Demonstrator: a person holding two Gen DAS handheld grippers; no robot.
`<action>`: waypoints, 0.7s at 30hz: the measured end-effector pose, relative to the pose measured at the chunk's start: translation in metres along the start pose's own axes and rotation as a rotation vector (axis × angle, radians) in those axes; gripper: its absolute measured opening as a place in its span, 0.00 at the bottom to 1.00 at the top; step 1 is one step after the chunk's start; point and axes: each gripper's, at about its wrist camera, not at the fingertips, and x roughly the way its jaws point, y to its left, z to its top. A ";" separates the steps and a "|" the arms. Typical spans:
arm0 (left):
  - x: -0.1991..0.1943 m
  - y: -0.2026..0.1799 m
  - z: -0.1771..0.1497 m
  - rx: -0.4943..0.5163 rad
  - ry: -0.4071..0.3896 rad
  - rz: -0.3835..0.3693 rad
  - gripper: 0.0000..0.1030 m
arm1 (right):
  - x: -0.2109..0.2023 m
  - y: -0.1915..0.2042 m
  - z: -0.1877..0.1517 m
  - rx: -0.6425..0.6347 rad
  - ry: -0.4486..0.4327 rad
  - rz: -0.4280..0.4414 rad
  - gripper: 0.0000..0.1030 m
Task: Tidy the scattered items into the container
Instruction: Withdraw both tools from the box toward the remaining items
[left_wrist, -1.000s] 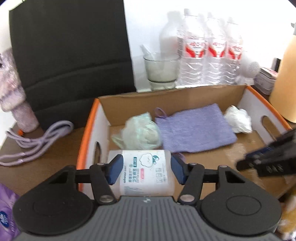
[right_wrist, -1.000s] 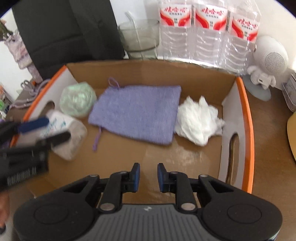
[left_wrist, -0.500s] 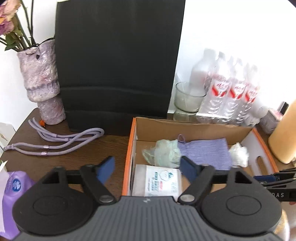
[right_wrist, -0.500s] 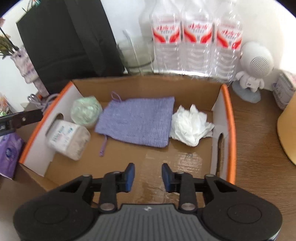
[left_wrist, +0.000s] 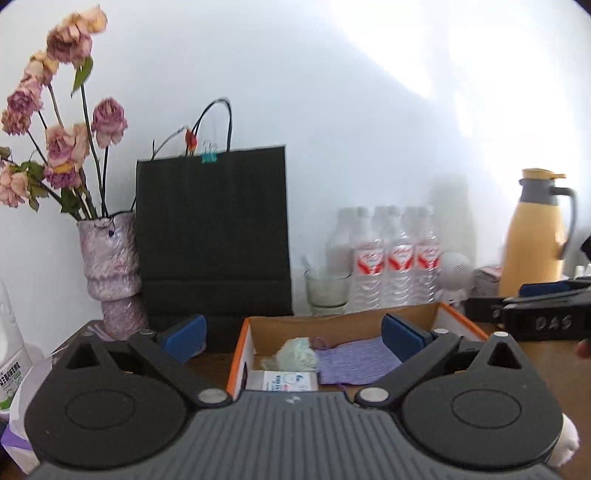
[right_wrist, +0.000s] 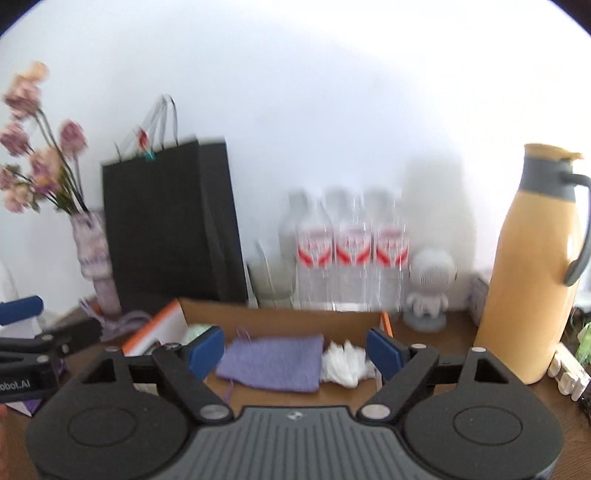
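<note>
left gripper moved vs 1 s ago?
Yes. The left gripper has backed up and away from the cardboard box, leaving the wipes pack inside; its empty jaws are opening.

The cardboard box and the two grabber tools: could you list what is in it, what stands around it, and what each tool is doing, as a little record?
container: cardboard box with orange edges, on a dark wooden table
inside: purple cloth, white crumpled tissue, green bundle, wipes pack
behind box: black paper bag, water bottles, glass
right of box: yellow jug
left gripper: jaws opening, nothing between them
right gripper: jaws opening, nothing between them
</note>
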 end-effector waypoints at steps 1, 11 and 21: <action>-0.005 0.000 0.000 0.001 -0.009 0.000 1.00 | -0.005 0.002 -0.003 -0.004 -0.011 -0.007 0.81; -0.085 0.003 -0.073 0.006 0.054 -0.042 1.00 | -0.118 0.014 -0.069 0.016 -0.056 0.004 0.81; 0.000 -0.018 -0.087 0.212 0.276 -0.315 0.98 | -0.131 0.036 -0.138 -0.118 0.130 0.084 0.70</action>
